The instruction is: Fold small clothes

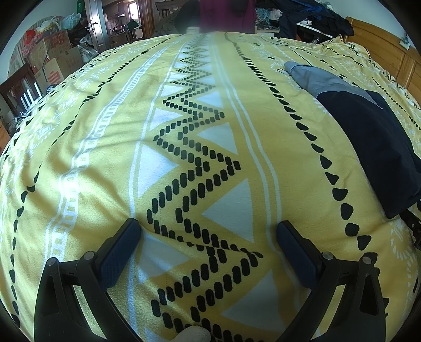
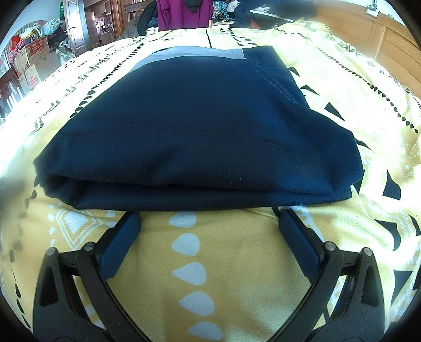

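Note:
A folded navy garment point(image 2: 200, 126) with a grey band along its far edge lies flat on the yellow patterned bedspread point(image 2: 194, 263). My right gripper point(image 2: 209, 218) is open just in front of its near folded edge, fingertips at the cloth's border and nothing between them. In the left wrist view the same garment point(image 1: 373, 136) lies far to the right, its grey part pointing away. My left gripper point(image 1: 208, 227) is open low over bare bedspread point(image 1: 105, 157), well to the left of the garment, holding nothing.
A wooden headboard point(image 1: 386, 44) runs along the right side of the bed. Piled clothes point(image 1: 315, 15) and a purple garment point(image 2: 184, 13) hang beyond the far edge. Cardboard boxes point(image 1: 55, 60) and a door stand at the far left.

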A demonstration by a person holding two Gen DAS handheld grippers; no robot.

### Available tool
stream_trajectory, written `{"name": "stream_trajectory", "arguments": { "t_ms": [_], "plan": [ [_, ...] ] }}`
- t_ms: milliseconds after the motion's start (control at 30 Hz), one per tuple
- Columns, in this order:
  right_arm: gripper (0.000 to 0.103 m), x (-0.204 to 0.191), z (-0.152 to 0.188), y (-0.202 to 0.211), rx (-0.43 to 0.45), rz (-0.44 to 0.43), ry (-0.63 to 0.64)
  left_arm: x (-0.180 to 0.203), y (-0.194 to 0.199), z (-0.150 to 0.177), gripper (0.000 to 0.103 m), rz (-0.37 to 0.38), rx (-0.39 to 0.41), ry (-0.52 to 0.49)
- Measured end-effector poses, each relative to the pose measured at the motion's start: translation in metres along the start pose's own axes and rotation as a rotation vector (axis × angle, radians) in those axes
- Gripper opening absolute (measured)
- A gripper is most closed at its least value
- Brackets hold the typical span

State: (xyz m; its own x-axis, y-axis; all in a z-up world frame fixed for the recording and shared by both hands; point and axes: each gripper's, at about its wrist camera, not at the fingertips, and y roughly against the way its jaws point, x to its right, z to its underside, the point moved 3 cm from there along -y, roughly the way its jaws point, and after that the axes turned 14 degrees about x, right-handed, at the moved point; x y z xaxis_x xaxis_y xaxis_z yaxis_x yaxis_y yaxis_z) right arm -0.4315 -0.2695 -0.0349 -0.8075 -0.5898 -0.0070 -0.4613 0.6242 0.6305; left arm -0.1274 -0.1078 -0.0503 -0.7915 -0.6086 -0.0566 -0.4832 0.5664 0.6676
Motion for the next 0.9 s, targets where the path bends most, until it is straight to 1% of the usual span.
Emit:
{"name": "stream_trajectory", "arguments": {
  "t_ms": [900],
  "plan": [
    [0.103, -0.0002, 0.0002, 0.0002, 0.0, 0.0, 0.0, 0.0017, -0.0015, 0.0, 0.103, -0.007, -0.002, -0.004]
  ]
}}
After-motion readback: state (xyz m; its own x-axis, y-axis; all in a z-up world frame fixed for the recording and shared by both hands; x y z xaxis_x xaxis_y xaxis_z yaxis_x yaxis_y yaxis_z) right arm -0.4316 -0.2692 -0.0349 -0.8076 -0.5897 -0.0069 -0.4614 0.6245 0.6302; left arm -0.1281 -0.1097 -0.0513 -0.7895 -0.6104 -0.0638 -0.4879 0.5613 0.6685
